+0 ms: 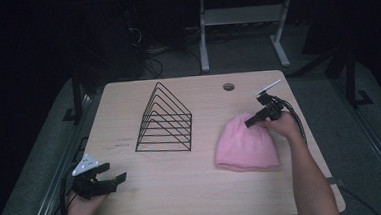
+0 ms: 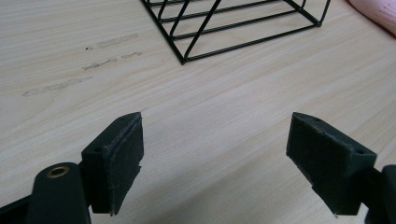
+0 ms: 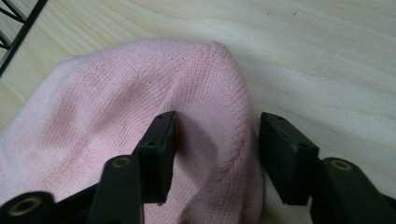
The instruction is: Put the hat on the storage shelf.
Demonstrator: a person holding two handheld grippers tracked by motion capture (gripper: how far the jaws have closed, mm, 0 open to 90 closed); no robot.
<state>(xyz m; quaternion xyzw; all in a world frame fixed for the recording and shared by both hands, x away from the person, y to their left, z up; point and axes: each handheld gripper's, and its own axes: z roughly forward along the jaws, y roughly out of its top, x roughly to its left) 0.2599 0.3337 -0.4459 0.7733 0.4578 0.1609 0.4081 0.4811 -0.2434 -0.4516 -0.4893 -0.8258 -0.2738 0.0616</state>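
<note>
Pink beanie edge betw. open right gripper jaws; left gripper open.

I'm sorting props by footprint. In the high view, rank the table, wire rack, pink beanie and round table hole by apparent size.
1. Table
2. Wire rack and pink beanie: they look about alike, so I won't rank them.
3. Round hole, by far the smallest, though it lies farthest from the camera.

Matt pale wood-grain table, thin black wire rack, soft pink knitted cloth hat.
</note>
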